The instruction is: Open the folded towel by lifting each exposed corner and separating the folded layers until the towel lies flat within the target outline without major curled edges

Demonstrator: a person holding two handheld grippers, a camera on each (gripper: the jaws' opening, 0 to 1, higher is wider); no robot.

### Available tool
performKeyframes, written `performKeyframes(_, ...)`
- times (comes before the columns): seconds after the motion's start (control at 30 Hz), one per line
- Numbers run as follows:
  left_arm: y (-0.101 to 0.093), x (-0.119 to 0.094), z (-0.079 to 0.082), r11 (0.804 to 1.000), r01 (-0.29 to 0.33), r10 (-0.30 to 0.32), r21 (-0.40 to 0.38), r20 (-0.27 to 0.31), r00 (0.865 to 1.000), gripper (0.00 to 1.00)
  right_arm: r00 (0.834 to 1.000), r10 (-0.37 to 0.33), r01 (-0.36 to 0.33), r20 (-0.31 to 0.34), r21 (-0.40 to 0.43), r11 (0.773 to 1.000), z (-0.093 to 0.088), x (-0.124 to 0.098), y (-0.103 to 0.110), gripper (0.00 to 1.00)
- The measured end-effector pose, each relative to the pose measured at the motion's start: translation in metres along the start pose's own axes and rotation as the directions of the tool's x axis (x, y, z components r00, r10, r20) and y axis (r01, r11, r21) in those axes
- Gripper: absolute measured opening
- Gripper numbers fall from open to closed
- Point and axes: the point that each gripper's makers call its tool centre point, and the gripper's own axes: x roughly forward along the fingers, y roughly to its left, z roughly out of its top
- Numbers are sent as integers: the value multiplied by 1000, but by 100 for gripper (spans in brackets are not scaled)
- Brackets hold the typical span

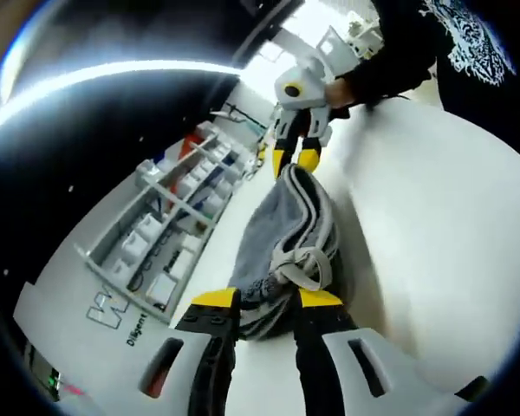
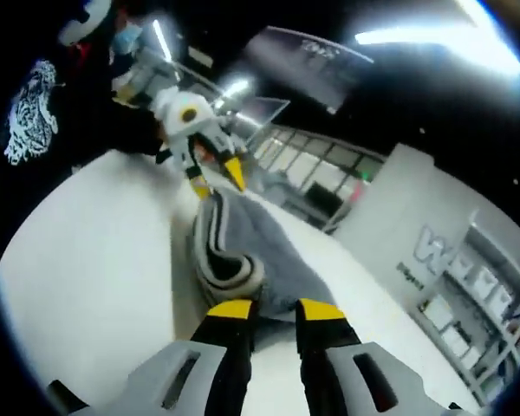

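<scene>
A grey towel (image 1: 282, 230) with pale striped edges hangs bunched and folded above the white table (image 1: 433, 208), stretched between my two grippers. My left gripper (image 1: 267, 300) is shut on its near end, a looped corner lying just past the yellow tips. At the far end my right gripper (image 1: 295, 159) pinches the other corner. In the right gripper view the same towel (image 2: 251, 247) runs from my right gripper (image 2: 275, 310), shut on it, up to the left gripper (image 2: 214, 179) at the far end. The towel's layers are still rolled together along one side.
A white shelf unit (image 1: 169, 230) with bins and small boxes stands beside the table, also seen in the right gripper view (image 2: 485, 286). A person in black printed clothing (image 1: 468, 43) stands at the table's far side. Bare table surface (image 2: 95, 260) lies under the towel.
</scene>
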Motion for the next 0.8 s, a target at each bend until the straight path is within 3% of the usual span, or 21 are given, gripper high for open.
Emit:
performKeyframes(0.3, -1, -2, -1, 1000, 22, -23, -21, -10, 1000, 25, 998, 54, -59, -45, -125, 990, -4, 5, 19, 23)
performKeyframes(0.53, -3, 0, 2, 999, 44, -44, -17, -7, 999, 25, 995, 67, -85, -75, -265, 960, 1, 13, 24, 30)
performKeyframes(0.67, -4, 1, 4, 999, 52, -52, -14, -3, 999, 25, 996, 74, -88, -56, -303, 949, 10, 18, 22, 25)
performKeyframes(0.8, -5, 2, 4, 998, 57, -57, -14, -2, 998, 25, 990, 114, -136, -86, -335, 932, 8, 23, 29, 21)
